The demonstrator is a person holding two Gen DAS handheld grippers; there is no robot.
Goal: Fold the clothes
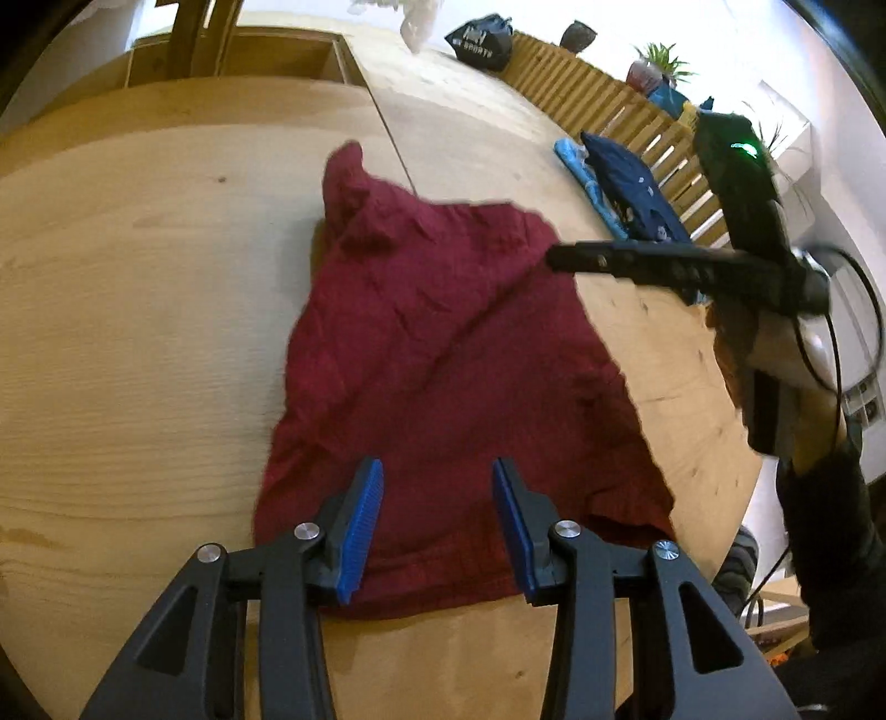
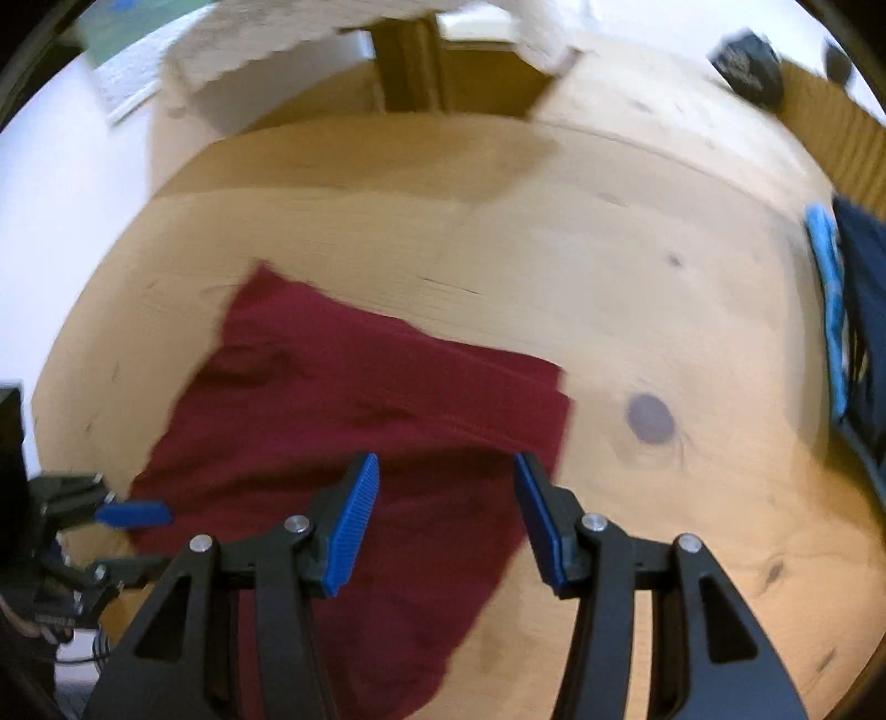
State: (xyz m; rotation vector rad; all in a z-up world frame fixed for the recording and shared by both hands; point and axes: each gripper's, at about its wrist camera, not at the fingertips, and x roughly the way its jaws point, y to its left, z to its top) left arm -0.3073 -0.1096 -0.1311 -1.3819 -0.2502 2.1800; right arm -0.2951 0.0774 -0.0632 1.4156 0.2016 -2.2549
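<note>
- A dark red garment lies spread on a pale wooden bench, partly flattened, wrinkled, with one narrow part bunched up at its far end.
- In the left wrist view the cloth's long axis runs away from the camera, from a near hem by the bench edge to that raised far corner.
- The left gripper hovers over the near hem. Its blue-padded jaws stand wide apart with nothing between them; the hem lies straight ahead and just below.
- The right gripper is also spread wide and empty, seen over the cloth's right-hand part; that view is blurred, so I cannot tell whether it touches the fabric.
- From the left wrist view, the right gripper reaches in from the right, its tip at the cloth's far right corner.
- Judgement: each gripper has its own side of the cloth nearer, the left at the near hem, the right at the right edge. The coming move likely turns on pinching an edge and carrying it across the long axis.
- At the far right of the bench, well apart from the red cloth, lies a dark navy garment on top of a light blue one, against a slatted wooden rail.
- No basket or other container for clothes is visible; a dark bag sits at the bench's far end, its contents hidden.
</note>
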